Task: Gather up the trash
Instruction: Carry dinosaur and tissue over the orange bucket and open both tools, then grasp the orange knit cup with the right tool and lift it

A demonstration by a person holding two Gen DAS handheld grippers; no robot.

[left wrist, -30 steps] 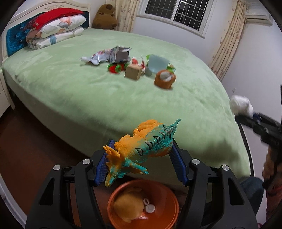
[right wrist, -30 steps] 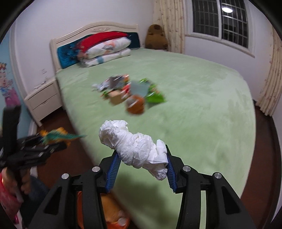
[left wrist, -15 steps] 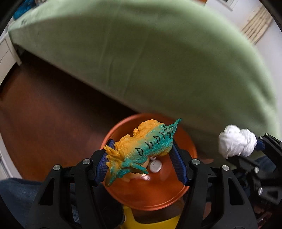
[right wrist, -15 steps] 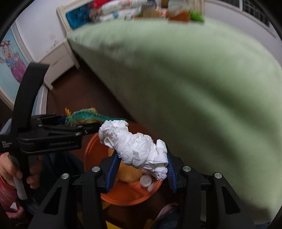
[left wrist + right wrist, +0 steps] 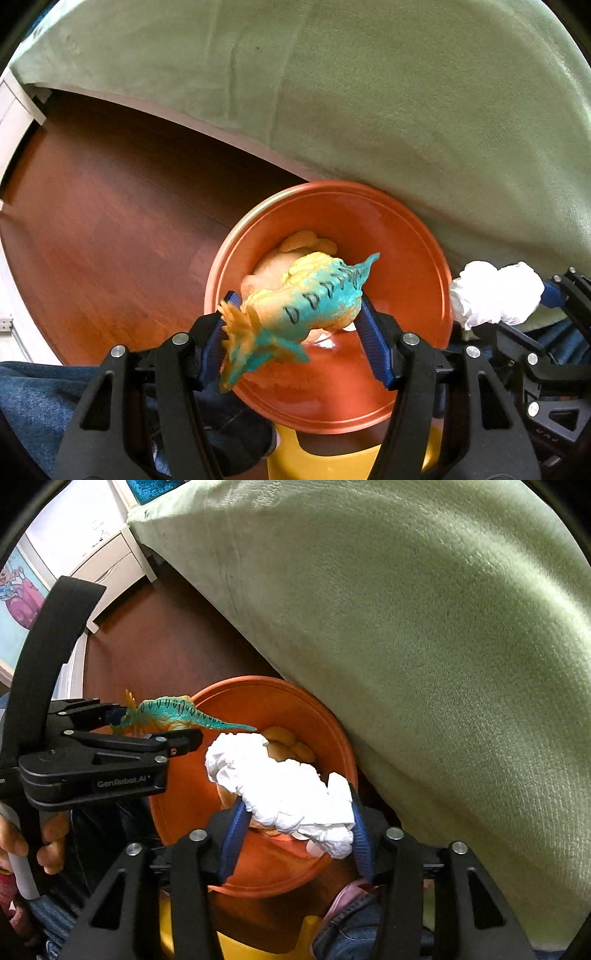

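Note:
My left gripper (image 5: 295, 332) is shut on an orange and teal toy dinosaur (image 5: 295, 310) and holds it over the orange bin (image 5: 413, 236); the dinosaur also shows in the right wrist view (image 5: 177, 712). My right gripper (image 5: 295, 830) is shut on a crumpled white tissue (image 5: 280, 786) above the same orange bin (image 5: 266, 690); the tissue also shows in the left wrist view (image 5: 495, 295). A yellowish plush item (image 5: 269, 266) and small white caps lie inside the bin.
The green bedspread (image 5: 369, 92) hangs down right beside the bin. Dark wooden floor (image 5: 92, 221) lies to the left. A white nightstand (image 5: 107, 565) stands near the bed head. A yellow stool (image 5: 332, 461) sits under the bin. The person's jeans are at the bottom.
Both grippers have swung down from the bed to the orange bin, carrying the dinosaur and the tissue. The bin now looks larger and closer under both.

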